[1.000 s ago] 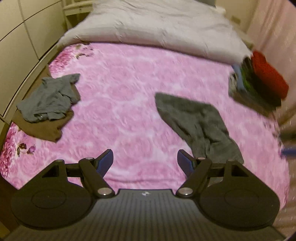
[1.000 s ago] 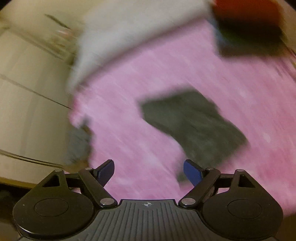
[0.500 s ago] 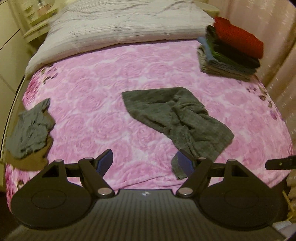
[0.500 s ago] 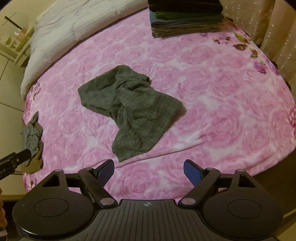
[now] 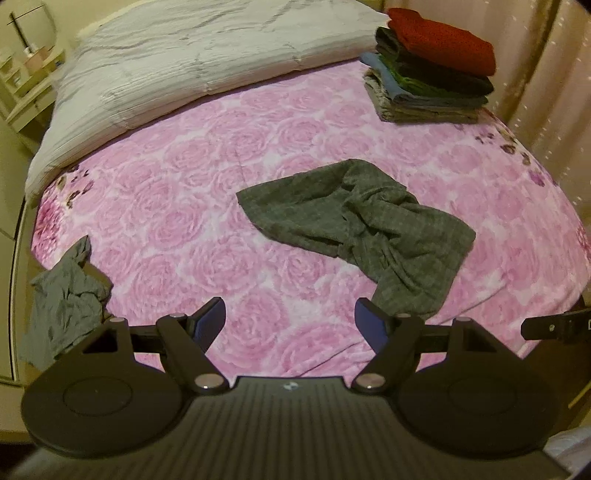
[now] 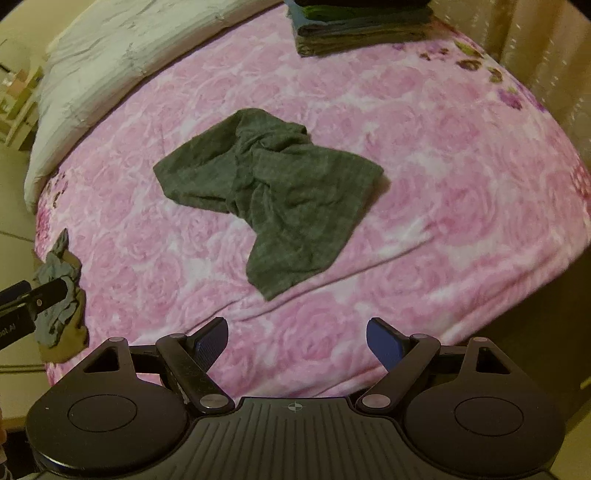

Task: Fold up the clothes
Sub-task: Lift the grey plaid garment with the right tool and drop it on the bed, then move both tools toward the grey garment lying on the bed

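Left claw [image 5: 290,321] hangs over the near edge of the bed, its blue-padded fingers [image 5: 210,319] spread wide apart and holding nothing. Ahead of it a crumpled dark grey checked garment [image 5: 364,230] lies on the pink rose-patterned blanket [image 5: 192,206], its nearest corner just beyond the right finger. A grey-blue garment [image 5: 64,306] is bunched at the bed's left edge. A stack of folded clothes [image 5: 430,72], red on top, sits at the far right beside the white duvet [image 5: 177,62].

Right claw [image 6: 297,339] is likewise parted and empty, short of the bed's edge. The checked garment [image 6: 271,188] lies mid-blanket, well ahead. The folded stack [image 6: 360,27] is at the top edge.
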The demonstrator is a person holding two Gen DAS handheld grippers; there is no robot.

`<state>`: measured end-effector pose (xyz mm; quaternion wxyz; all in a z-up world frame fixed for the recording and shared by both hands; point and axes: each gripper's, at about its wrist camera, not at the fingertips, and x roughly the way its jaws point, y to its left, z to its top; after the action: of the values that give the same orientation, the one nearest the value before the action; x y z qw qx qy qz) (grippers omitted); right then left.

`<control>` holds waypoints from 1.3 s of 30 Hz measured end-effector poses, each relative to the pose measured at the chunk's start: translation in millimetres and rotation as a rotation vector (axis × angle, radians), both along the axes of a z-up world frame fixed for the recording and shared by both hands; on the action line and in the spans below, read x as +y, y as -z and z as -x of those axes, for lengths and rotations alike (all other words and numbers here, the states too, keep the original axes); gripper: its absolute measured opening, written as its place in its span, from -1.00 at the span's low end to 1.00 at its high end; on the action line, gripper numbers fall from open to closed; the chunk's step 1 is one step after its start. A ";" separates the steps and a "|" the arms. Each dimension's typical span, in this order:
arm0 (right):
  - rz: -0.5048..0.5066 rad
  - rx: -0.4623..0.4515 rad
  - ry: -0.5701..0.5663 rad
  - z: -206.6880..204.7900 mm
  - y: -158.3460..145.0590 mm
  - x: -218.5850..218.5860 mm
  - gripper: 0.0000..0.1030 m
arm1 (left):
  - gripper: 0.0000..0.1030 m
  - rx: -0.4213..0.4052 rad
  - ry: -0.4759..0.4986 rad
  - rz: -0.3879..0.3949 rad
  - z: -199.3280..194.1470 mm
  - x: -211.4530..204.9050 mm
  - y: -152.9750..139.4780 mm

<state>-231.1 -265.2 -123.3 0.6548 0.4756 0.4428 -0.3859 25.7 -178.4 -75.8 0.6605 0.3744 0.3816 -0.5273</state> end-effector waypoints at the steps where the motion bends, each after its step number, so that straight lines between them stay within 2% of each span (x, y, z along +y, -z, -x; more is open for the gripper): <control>1: -0.002 0.004 0.015 -0.8 0.3 4.7 0.65 | 0.44 0.003 0.013 -0.001 -3.1 0.7 0.8; 10: -0.016 0.038 0.137 2.8 4.1 43.5 0.65 | 0.44 0.022 0.136 -0.012 -11.6 5.3 12.3; 19: -0.023 0.053 0.186 10.9 6.1 53.5 0.65 | 0.44 0.034 0.184 -0.024 -7.7 1.6 20.5; 25: -0.046 0.068 0.168 17.4 18.8 34.9 0.65 | 0.43 0.034 0.123 -0.052 -13.6 -5.7 31.6; 34: -0.064 0.066 0.035 26.0 37.6 -15.6 0.65 | 0.43 0.035 -0.039 -0.077 -10.7 -30.2 43.7; 39: -0.069 0.081 -0.002 46.3 57.7 -47.0 0.65 | 0.43 0.034 -0.097 -0.088 -2.1 -45.2 57.5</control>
<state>-277.4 -312.2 -181.0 0.6199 0.4815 0.4827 -0.3885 27.8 -223.6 -133.3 0.6617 0.3751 0.4331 -0.4837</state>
